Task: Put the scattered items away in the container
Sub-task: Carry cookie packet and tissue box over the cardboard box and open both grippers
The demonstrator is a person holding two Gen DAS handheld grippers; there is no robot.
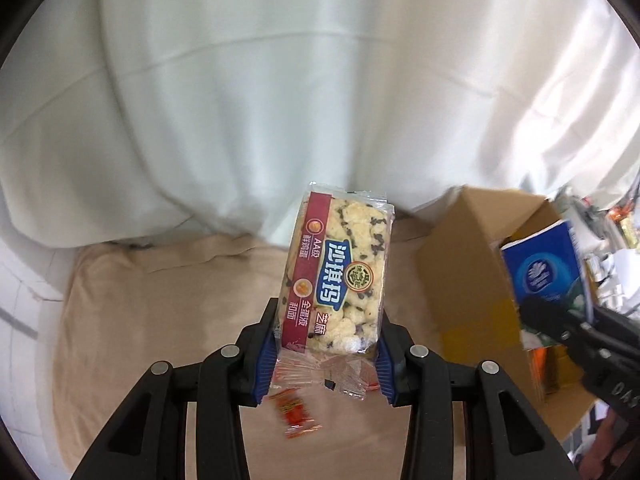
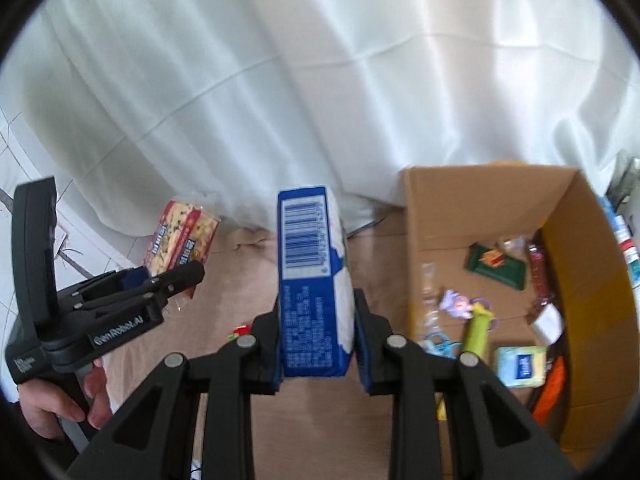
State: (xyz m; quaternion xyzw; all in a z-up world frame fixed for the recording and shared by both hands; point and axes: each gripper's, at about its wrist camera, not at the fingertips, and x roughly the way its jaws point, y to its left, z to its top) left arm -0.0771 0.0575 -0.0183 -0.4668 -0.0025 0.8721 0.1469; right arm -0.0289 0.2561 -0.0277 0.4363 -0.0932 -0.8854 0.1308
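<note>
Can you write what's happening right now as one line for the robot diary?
left gripper: holds snack bar | right gripper: holds blue tissue pack | cardboard box: open, part filled | both items lifted, not yet in box

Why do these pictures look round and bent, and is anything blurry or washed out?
Both views are fisheye, so edges curve inside a dark ring. Left wrist view: snack pack sharp, small red wrapper blurred, cloth glaring at right. Right wrist view: blue pack fairly clear, box contents soft.

Backdrop: pale white draped fabric sheet [image 1: 280, 100], creased, filling the far side, brightly lit at right. Surface: beige cloth-covered table [image 1: 160, 300]. Floor: white tiles with dark joints [image 2: 24, 152], far left.
</note>
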